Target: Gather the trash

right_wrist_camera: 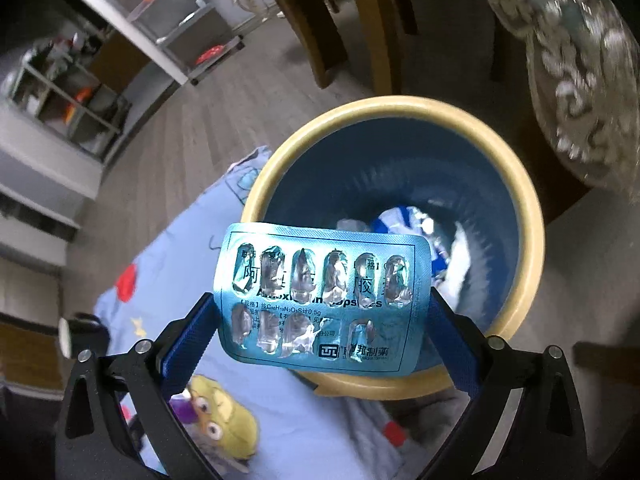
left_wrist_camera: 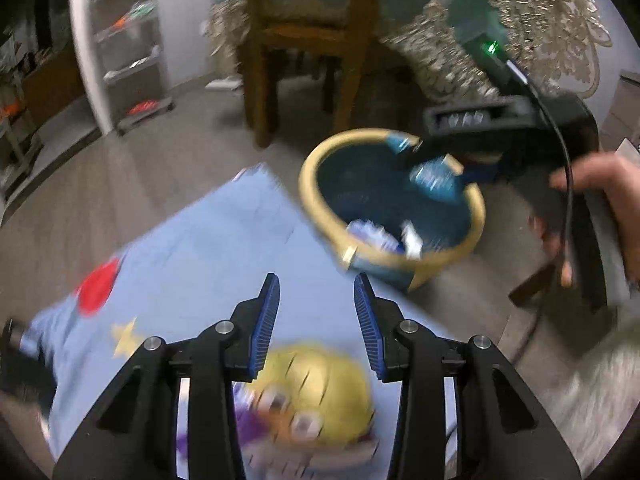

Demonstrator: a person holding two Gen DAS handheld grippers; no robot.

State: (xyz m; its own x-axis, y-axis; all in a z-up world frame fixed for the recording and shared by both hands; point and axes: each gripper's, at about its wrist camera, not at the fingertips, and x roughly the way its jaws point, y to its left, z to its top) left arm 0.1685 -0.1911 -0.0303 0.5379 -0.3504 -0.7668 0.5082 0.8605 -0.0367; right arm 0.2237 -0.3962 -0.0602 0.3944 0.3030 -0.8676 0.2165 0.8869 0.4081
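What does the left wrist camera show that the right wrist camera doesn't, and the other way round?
Only the left wrist view shows the open, empty left gripper, the person's hand and the right gripper's black body. Only the right wrist view shows the printed foil and burst pockets of the blue blister pack, clamped by its edges in the right gripper. Both show the yellow-rimmed blue waste bin with scraps inside, the pale blue cartoon blanket and the wooden chair.

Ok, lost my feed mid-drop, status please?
Right gripper shut on empty blister pack, over trash bin. Left gripper open, empty. Nothing blocking the bin.
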